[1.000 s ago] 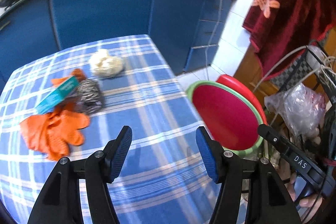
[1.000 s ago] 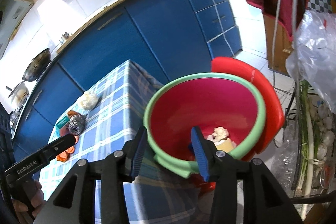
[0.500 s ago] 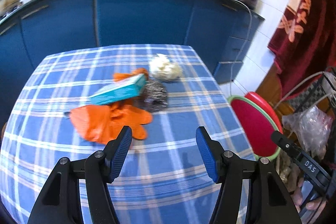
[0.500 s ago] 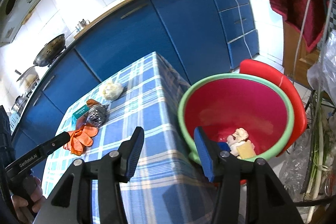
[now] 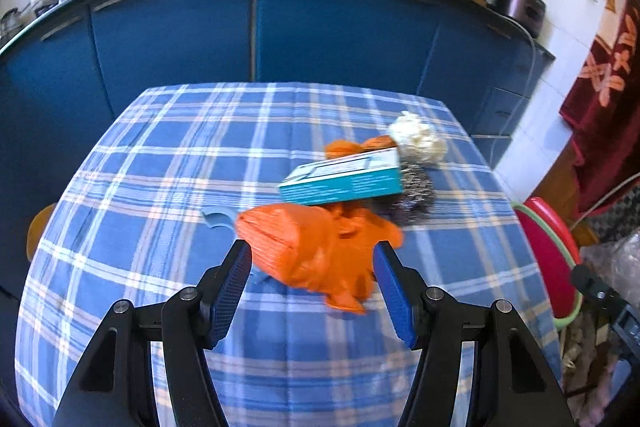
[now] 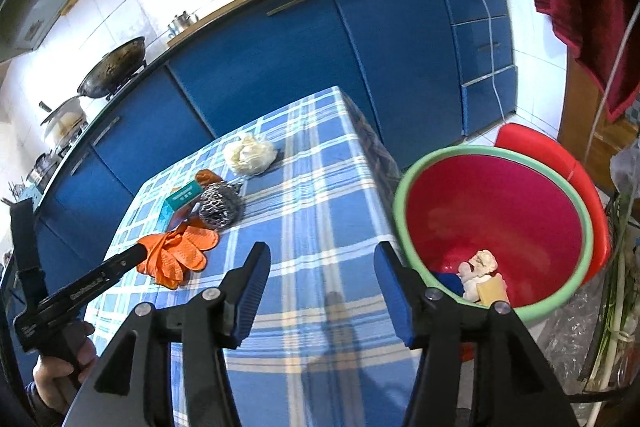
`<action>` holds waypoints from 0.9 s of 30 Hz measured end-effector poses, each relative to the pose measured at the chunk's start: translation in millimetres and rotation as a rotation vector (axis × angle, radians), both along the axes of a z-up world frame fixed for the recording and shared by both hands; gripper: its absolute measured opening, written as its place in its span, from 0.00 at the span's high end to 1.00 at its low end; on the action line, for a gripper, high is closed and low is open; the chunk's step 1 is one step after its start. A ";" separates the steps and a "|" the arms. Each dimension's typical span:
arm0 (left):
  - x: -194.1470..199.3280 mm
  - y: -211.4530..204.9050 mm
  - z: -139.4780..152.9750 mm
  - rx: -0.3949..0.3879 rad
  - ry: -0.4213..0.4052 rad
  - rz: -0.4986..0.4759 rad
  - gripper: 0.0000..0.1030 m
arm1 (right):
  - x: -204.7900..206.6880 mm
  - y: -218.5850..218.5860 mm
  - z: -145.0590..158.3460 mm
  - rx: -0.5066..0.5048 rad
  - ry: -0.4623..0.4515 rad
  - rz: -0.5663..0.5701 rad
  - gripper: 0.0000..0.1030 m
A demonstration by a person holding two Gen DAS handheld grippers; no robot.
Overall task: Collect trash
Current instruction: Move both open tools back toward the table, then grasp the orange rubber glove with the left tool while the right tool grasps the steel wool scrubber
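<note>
My left hand-held gripper (image 5: 312, 281) has swung away from the red basin since a second ago and closed in on the pile of trash, so the orange gloves (image 5: 320, 251) now lie between its two blue fingers (image 5: 230, 291), which stand wide apart with nothing clamped. From the right wrist view, the gripper's tip reaches the near edge of the gloves (image 6: 178, 253). A teal box (image 5: 344, 179) rests partly on top of the gloves, a steel scrubber (image 5: 412, 193) sits just beside the box, and a white crumpled wad (image 5: 418, 143) lies beyond that, near the far corner of the checked cloth covering the counter (image 5: 180, 163). My right hand-held gripper (image 6: 320, 291) hangs open above the counter's near edge, well apart from the pile. The red basin (image 6: 500, 211) with its green rim stands off the counter's right side, holding a few scraps (image 6: 478, 277) at its bottom.
</note>
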State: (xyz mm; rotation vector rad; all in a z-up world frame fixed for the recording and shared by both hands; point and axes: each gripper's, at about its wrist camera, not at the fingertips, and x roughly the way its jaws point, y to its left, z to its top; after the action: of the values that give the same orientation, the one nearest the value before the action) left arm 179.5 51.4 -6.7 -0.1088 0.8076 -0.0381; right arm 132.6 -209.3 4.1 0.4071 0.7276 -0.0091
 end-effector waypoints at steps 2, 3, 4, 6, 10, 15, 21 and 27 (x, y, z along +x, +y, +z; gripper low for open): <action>3.7 3.4 -3.7 0.003 0.006 0.008 0.37 | 5.1 7.7 1.7 -0.012 0.000 0.013 0.43; 5.6 5.4 -5.4 0.002 0.006 0.009 0.37 | 7.7 10.8 2.3 -0.016 0.001 0.019 0.43; 8.1 6.9 -7.5 0.002 0.008 0.009 0.37 | 11.4 14.5 2.9 -0.020 0.001 0.026 0.43; 11.5 8.5 -10.5 0.001 0.014 0.007 0.37 | 19.3 22.0 3.2 -0.023 0.004 0.038 0.43; 16.8 11.1 -15.6 -0.008 0.023 -0.001 0.37 | 31.6 34.1 2.9 -0.026 0.014 0.061 0.43; 19.1 14.9 -16.9 -0.034 0.011 -0.019 0.39 | 49.9 52.7 3.4 -0.055 0.022 0.102 0.42; 21.0 21.7 -18.3 -0.061 -0.006 -0.029 0.58 | 73.0 75.6 -3.4 -0.076 0.049 0.146 0.41; 21.8 29.9 -22.0 -0.103 -0.007 -0.035 0.66 | 98.1 96.5 -11.8 -0.102 0.074 0.185 0.40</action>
State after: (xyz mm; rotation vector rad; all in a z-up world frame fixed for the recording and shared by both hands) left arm 201.3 81.3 -28.7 -0.1915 0.8009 -0.1132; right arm 230.7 -112.8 -7.8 0.2423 0.8318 0.1130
